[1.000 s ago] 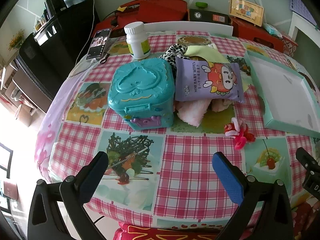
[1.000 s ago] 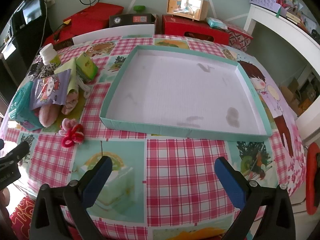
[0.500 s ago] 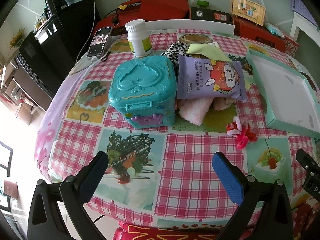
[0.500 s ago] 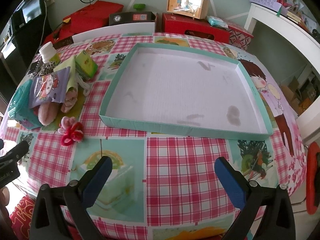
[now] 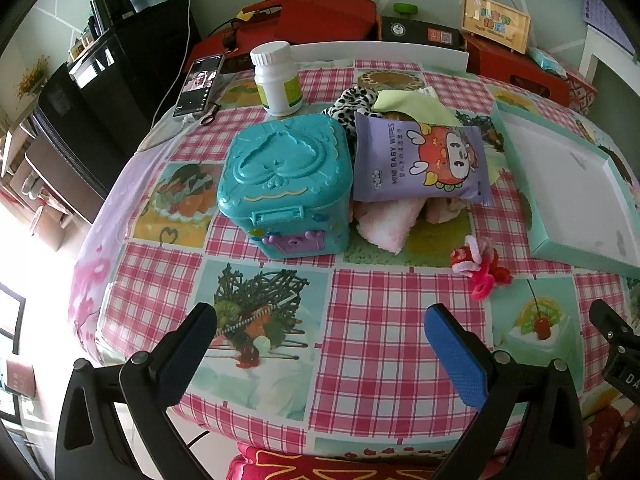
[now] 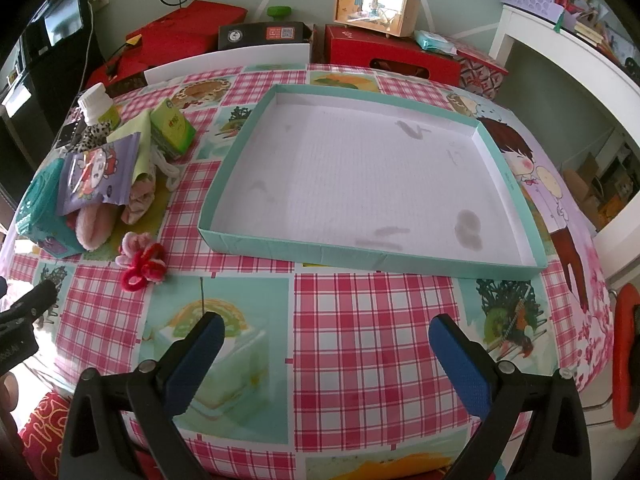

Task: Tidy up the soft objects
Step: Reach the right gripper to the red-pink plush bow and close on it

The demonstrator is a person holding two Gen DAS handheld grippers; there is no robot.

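Two spread, empty grippers, left gripper [image 5: 320, 344] and right gripper [image 6: 326, 350]; centre right, fluffy pink-red chenille flower [image 5: 480, 266]; pink towel [image 5: 386, 224] beneath purple wipes pack [image 5: 420, 164].

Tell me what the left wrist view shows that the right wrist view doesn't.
Left wrist only: the phone beside the white bottle, and the teal box's heart lid. Right wrist only: the whole tray, nothing in it, and a green carton. Both show the wipes pack, pink cloth, red pipe-cleaner toy, and open tools: left tool, right tool.
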